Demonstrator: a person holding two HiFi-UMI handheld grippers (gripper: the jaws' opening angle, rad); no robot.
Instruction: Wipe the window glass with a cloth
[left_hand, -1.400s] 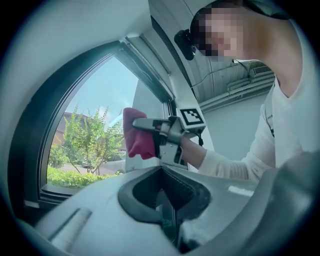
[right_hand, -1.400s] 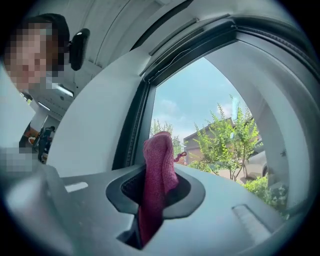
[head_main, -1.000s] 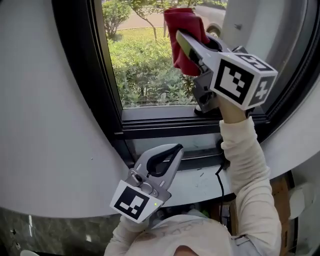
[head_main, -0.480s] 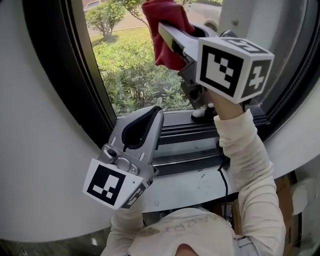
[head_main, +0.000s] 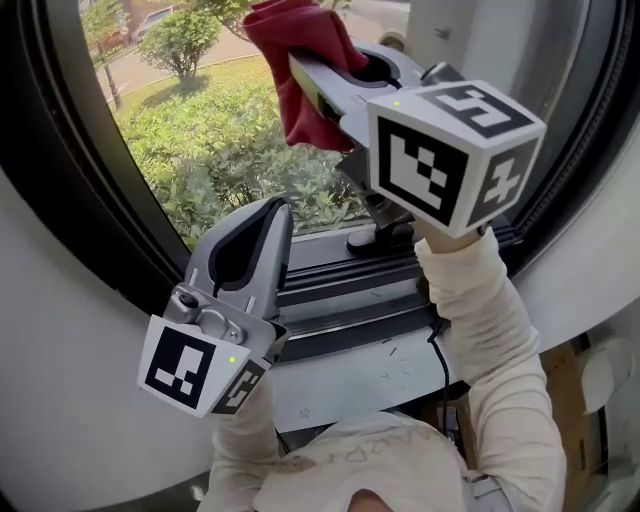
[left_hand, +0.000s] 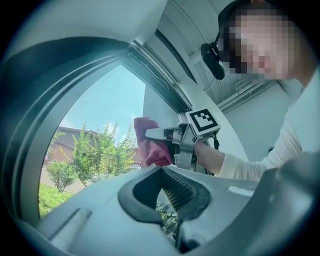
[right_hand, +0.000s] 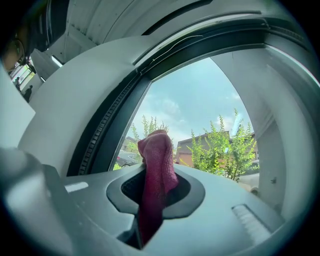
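A dark red cloth (head_main: 300, 75) (right_hand: 156, 150) (left_hand: 151, 145) is bunched against the window glass (head_main: 190, 150) near the top of the pane. My right gripper (head_main: 318, 72) (right_hand: 150, 186) is shut on it, and the cloth sticks out past the jaw tips. In the left gripper view the right gripper (left_hand: 172, 135) shows from the side, with a sleeved arm behind it. My left gripper (head_main: 268, 215) (left_hand: 162, 172) is held up lower and to the left, just in front of the lower glass. Its jaws are shut and hold nothing.
A black window frame (head_main: 110, 220) curves round the pane, with a sill track (head_main: 350, 300) below. A dark handle (head_main: 380, 238) stands on the sill under my right arm. A black cable (head_main: 440, 350) hangs off the ledge. White wall (head_main: 70, 400) flanks the frame.
My left gripper has risen from below the sill up to the lower glass. My right gripper with the cloth has slid left across the pane.
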